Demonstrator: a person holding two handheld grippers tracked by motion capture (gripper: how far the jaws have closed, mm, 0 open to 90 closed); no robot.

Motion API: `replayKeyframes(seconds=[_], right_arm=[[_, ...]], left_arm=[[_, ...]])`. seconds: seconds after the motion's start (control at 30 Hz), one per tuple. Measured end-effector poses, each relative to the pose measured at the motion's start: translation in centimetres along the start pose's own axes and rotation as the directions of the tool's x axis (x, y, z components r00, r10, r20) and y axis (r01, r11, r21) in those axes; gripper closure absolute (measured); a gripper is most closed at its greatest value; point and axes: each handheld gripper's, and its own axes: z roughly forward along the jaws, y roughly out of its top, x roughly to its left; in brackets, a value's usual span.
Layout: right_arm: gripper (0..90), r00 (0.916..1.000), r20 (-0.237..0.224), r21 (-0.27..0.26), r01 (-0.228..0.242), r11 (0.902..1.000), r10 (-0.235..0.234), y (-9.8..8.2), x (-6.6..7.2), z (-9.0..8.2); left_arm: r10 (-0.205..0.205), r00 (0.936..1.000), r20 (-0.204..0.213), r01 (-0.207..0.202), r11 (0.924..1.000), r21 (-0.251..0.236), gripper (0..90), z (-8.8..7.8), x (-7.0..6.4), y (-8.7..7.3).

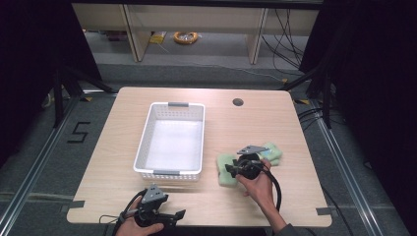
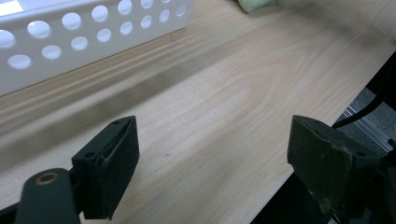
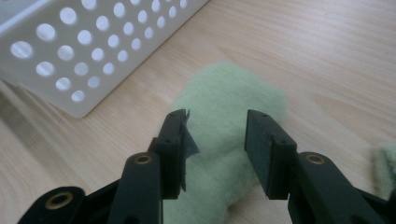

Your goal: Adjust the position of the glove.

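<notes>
From above, the right claw [image 1: 235, 168] hangs over a green sponge [image 1: 227, 174] on the tabletop [image 1: 123, 147] beside a white basket [image 1: 169, 173], while the right gripper view shows that sponge [image 3: 224, 121] between its half-spread, untouching jaws, and the left claw [image 2: 212, 154] gapes over bare wood.

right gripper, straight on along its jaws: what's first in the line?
Probably the green sponge: it lies between and ahead of the right gripper jaws. The white basket sits farther off to one side, though depth is unclear.
</notes>
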Motion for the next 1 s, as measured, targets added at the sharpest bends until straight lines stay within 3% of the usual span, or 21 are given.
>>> replayKeyframes(seconds=[0.07,0.13,0.2,0.23,0.3,0.33,0.37,0.5,0.53,0.67,0.7,0.77,0.8,0.83,0.87,0.9,0.93,0.97,1.0], right_arm=[[60.1,0.9999,-0.009,0.000,-0.012,0.9999,0.012,0.1,0.1,0.4],[60.4,0.9999,0.012,0.010,-0.002,0.9999,0.001,0.0,0.4,1.0],[61.9,0.9997,0.018,0.066,-0.015,0.9977,0.014,-0.1,0.7,1.5],[63.2,0.9995,0.027,0.060,0.012,0.9981,-0.014,-0.2,0.7,1.7],[64.2,0.9994,0.029,0.040,0.018,0.9990,-0.019,-0.2,0.8,1.9],[68.4,0.9982,0.030,0.062,0.050,0.9968,-0.052,-0.2,0.7,1.8],[71.3,0.9985,0.026,0.063,0.046,0.9969,-0.048,-0.2,0.8,1.8],[82.2,0.9948,0.009,0.018,0.101,0.9947,-0.102,-0.5,0.4,2.1],[83.5,0.9937,-0.004,0.033,0.112,0.9931,-0.112,-0.5,0.2,1.9],[85.5,0.9950,-0.035,0.021,0.094,0.9953,-0.093,-0.5,0.1,1.7],[85.9,0.9910,-0.053,-0.004,0.123,0.9924,-0.123,-0.4,-0.1,1.2],[86.0,0.9898,-0.063,0.002,0.128,0.9918,-0.128,-0.2,0.0,0.8],[86.1,0.9855,-0.071,-0.015,0.153,0.9881,-0.154,-0.1,0.0,0.4],[86.1,0.9790,-0.079,-0.051,0.184,0.9816,-0.188,0.1,0.1,0.0],[86.1,0.9757,-0.106,-0.061,0.186,0.9806,-0.192,0.1,0.3,-0.7],[86.1,0.9625,-0.131,-0.061,0.231,0.9710,-0.237,0.2,0.7,-2.2],[86.1,0.9625,-0.131,-0.061,0.231,0.9710,-0.237,0.2,0.7,-2.2],[86.2,0.9514,-0.154,-0.075,0.258,0.9632,-0.267,-0.1,1.1,-3.3],[86.2,0.9514,-0.154,-0.075,0.258,0.9632,-0.267,-0.1,1.1,-3.3]], left_arm=[[0.011,0.9999,0.002,-0.011,0.9999,0.012,16.2,-0.1,0.1,0.0],[0.022,0.9996,-0.016,-0.022,0.9996,0.017,16.2,-0.2,0.1,0.0],[0.006,0.9999,-0.009,-0.006,1.0000,0.002,16.2,-0.1,0.0,0.0],[0.006,0.9999,-0.010,-0.006,1.0000,-0.003,16.2,-0.1,0.0,0.0],[0.011,0.9999,-0.009,-0.011,0.9999,0.006,16.2,-0.2,0.0,0.0],[0.011,0.9999,-0.003,-0.011,0.9999,0.006,16.2,-0.1,0.0,0.0],[0.011,0.9999,-0.003,-0.011,0.9999,0.005,16.2,-0.1,0.0,0.0],[0.012,0.9999,-0.002,-0.012,0.9999,0.006,16.2,-0.1,0.1,0.0],[0.010,1.0000,0.000,-0.010,0.9999,0.007,16.2,-0.2,0.1,0.0],[0.003,1.0000,0.003,-0.003,1.0000,0.002,16.2,-0.1,0.0,0.0],[0.007,1.0000,0.007,-0.007,1.0000,0.005,16.2,-0.2,0.0,0.1],[0.006,1.0000,0.007,-0.006,1.0000,0.003,16.2,-0.1,0.0,0.1],[0.007,1.0000,0.007,-0.007,1.0000,0.005,16.2,-0.1,0.0,0.0],[0.023,0.9997,0.004,-0.023,0.9996,0.017,16.2,-0.3,0.1,0.0],[0.008,1.0000,0.005,-0.008,0.9999,0.008,16.2,-0.2,0.1,0.0],[0.009,1.0000,0.001,-0.009,0.9999,0.008,16.2,-0.3,0.2,0.0],[0.009,1.0000,0.001,-0.009,0.9999,0.008,16.2,-0.3,0.2,0.0],[0.016,0.9999,-0.001,-0.016,0.9998,0.009,16.2,-0.3,0.3,0.0],[0.016,0.9999,-0.001,-0.016,0.9998,0.009,16.2,-0.3,0.3,0.0]])
